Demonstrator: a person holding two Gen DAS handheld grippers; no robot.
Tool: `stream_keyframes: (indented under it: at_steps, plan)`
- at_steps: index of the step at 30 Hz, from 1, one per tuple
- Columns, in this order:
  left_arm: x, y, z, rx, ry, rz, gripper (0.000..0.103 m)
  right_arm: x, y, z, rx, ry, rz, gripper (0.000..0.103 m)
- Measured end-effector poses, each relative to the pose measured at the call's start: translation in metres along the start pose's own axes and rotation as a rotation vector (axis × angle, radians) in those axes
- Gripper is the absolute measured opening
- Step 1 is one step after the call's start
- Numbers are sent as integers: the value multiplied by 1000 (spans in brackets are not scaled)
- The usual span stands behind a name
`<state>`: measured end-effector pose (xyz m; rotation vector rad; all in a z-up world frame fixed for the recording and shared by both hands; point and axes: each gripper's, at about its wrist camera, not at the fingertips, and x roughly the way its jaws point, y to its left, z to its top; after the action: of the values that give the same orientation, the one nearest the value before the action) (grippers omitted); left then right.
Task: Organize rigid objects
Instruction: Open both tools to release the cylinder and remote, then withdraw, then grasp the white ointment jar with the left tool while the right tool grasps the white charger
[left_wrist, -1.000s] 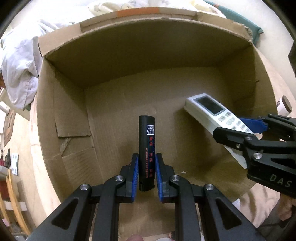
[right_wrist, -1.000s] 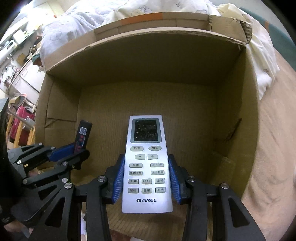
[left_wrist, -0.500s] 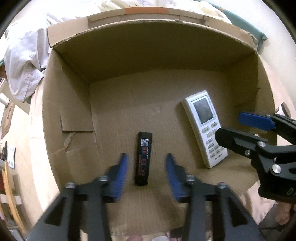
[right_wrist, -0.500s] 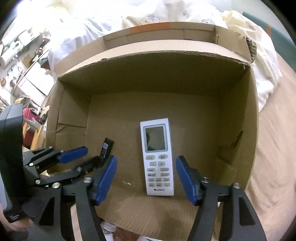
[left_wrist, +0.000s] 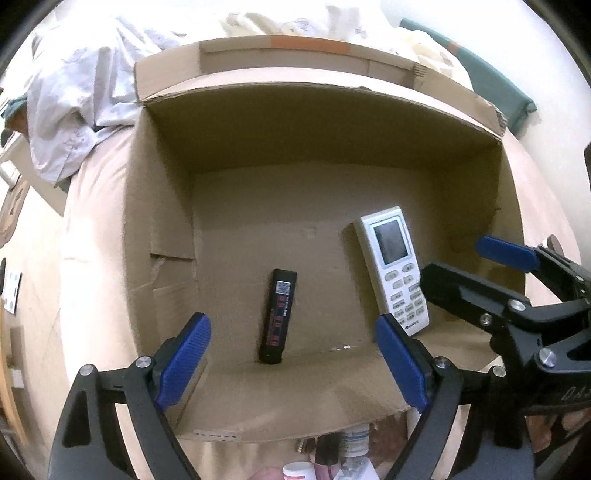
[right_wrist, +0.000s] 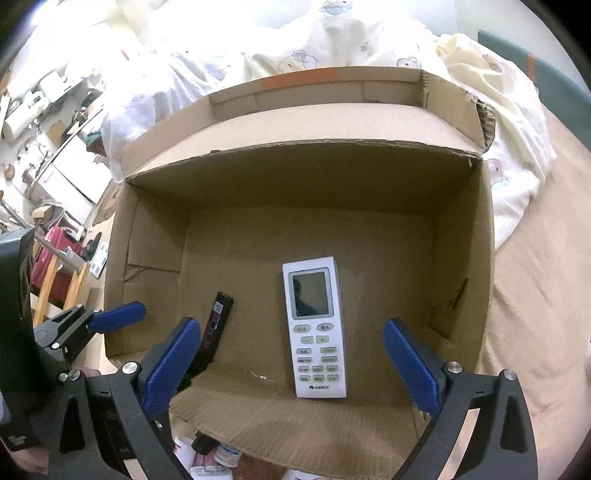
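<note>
Counted 1 cardboard box (right_wrist: 487, 258) w/ 2 items on its floor: 1 white remote (right_wrist: 314, 328) and 1 black stick-shaped device (left_wrist: 279, 315) (red print, QR label). Also 2 grippers, both spread wide: left gripper (left_wrist: 291, 363), right gripper (right_wrist: 291, 367). Few small bottles (right_wrist: 221, 452) below the box front, approx. 3, too cut off to be sure.

left gripper (left_wrist: 291, 363) fingers spread wide, right gripper (right_wrist: 295, 367) fingers spread wide, both holding nothing

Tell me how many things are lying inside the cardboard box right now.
2. A black stick-shaped device lies left of centre on the box floor; a white remote lies to its right. Nothing else shows inside.
</note>
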<state>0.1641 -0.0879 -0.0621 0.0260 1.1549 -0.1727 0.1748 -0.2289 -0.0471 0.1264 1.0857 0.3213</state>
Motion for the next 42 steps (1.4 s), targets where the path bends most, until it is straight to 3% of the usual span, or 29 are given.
stream_keyframes:
  at_steps: [17,24,30,37,42]
  plan:
    - [-43,27,-15,-68,-29,16,89,-32,11,-6,-1,-53,-10,103]
    - [-72,32,-38,-58,-52,30,89,-64,25,-30,-45,-71,-19,103]
    - [-89,46,-63,-82,-58,23,89,-80,23,-58,-8,-57,3,103]
    - [-91,62,-89,-111,-58,37,89,-89,16,-88,51,-31,8,103]
    - [-81,70,-97,-138,-14,20,89,-87,8,-104,118,-2,19,103]
